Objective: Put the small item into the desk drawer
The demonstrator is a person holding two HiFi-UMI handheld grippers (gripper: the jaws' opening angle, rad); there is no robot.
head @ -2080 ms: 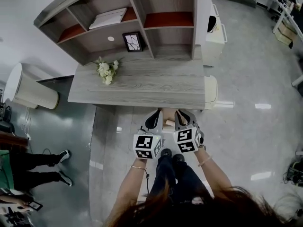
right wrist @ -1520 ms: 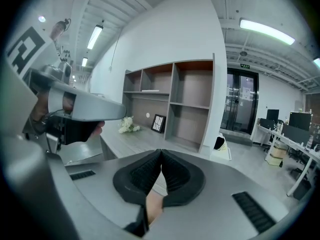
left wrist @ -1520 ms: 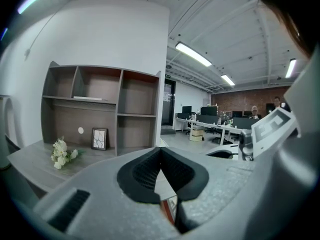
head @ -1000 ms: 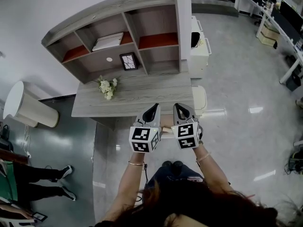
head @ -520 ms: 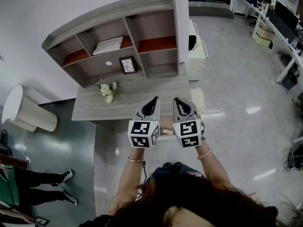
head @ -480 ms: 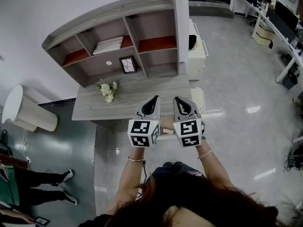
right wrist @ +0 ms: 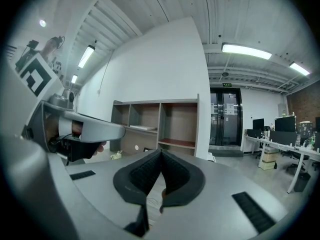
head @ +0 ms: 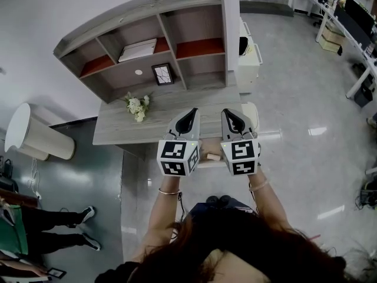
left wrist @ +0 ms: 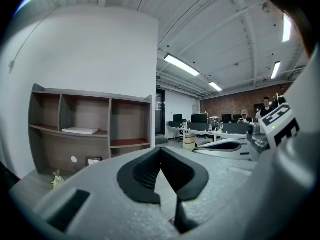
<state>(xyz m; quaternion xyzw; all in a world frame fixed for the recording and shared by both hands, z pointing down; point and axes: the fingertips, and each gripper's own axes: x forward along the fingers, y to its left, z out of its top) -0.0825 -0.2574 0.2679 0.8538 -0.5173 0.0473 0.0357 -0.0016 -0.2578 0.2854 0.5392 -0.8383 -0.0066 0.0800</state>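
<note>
tongs: left gripper (head: 190, 115) and right gripper (head: 231, 115) both pinched shut, empty
item: small tan thing (head: 211, 156) between both, 6 o'clock from tips

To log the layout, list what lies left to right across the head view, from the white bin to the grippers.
white bin → flowers → left gripper → right gripper

We saw a grey shelf unit (head: 147, 37) with a flat white book (head: 137, 49) in one upper compartment and a small framed picture (head: 162, 73) beneath. White flowers (head: 137, 106) lay just before it. A white bin (head: 35, 134) stood leftward, a bystander's legs (head: 53, 232) nearer us.
</note>
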